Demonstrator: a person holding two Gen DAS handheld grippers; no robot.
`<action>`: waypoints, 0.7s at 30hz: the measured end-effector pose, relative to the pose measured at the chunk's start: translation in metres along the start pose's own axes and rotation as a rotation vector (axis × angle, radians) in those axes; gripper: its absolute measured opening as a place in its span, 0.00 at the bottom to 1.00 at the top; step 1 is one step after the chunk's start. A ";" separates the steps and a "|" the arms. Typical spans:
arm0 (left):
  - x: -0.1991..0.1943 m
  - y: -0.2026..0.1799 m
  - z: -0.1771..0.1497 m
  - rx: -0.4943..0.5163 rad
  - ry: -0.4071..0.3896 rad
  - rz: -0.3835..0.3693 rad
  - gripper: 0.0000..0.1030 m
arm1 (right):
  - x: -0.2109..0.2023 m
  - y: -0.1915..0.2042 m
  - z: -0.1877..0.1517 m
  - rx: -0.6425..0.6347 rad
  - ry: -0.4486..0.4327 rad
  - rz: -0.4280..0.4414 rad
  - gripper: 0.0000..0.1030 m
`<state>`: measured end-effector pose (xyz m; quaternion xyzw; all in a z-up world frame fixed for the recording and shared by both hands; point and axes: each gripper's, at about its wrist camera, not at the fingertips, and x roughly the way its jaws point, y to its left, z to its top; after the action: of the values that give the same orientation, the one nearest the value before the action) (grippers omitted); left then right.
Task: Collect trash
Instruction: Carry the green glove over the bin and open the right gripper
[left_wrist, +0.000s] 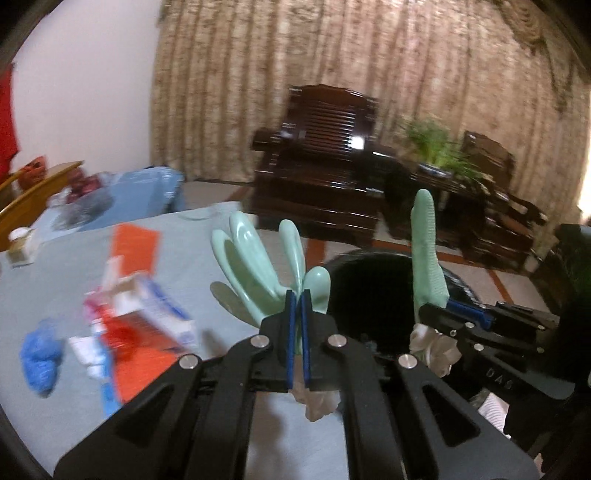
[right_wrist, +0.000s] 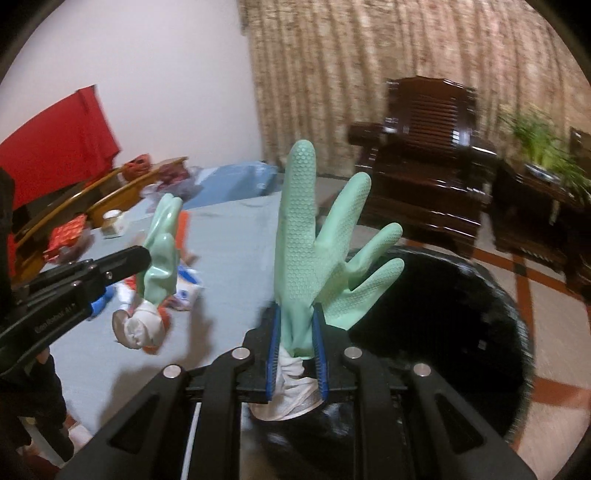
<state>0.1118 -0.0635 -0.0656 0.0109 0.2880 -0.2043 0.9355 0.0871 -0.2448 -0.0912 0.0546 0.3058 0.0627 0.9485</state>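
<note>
Two mint-green rubber gloves being held up, one per tong. Left gripper (left_wrist: 297, 295) pressing its blue pads together on the first glove (left_wrist: 258, 266), smooth side showing, fingers fanning upward past the tips, white lining (left_wrist: 317, 402) hanging below the jaws and partly hidden behind the black linkage. Right gripper (right_wrist: 295, 314) pinching the second glove (right_wrist: 314, 243) at the cuff, honeycomb-textured palm facing the lens, white lining (right_wrist: 291, 373) bunching between the pads and cut off beneath.

Sitting just beyond and below both tongs: black-lined trash bin (right_wrist: 443, 306), interior too dark to make out, near rim hidden behind the right tong's body. In the left wrist view, showing only as a dark opening (left_wrist: 373, 295) between the two gloves.

Lying left of the left tong on the grey-blue tablecloth (left_wrist: 192, 258): blurred red-white-blue cartons (left_wrist: 144, 317), print unreadable, and a crumpled blue wad (left_wrist: 38, 354), kind impossible to tell. Smearing further back: small white cup-like thing (left_wrist: 20, 240), pale blue bag (left_wrist: 147, 188), wooden chair backs (left_wrist: 40, 184).

Standing ahead of the tongs against the patterned curtain (left_wrist: 332, 74): dark carved armchair (left_wrist: 321, 162), green plant (left_wrist: 436, 147) on a dark side table, both motion-blurred. Peeking in at the right wrist view's left edge: dark sleeve (right_wrist: 26, 398), mostly cropped.
</note>
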 end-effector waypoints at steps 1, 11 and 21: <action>0.008 -0.011 0.001 0.016 0.003 -0.018 0.02 | -0.001 -0.007 -0.001 0.008 0.001 -0.018 0.16; 0.076 -0.076 0.000 0.069 0.074 -0.134 0.02 | 0.000 -0.068 -0.018 0.094 0.039 -0.142 0.16; 0.100 -0.083 -0.019 0.096 0.147 -0.177 0.30 | 0.008 -0.087 -0.037 0.135 0.107 -0.180 0.29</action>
<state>0.1446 -0.1750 -0.1279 0.0449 0.3453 -0.2985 0.8886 0.0789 -0.3270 -0.1376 0.0873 0.3631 -0.0405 0.9268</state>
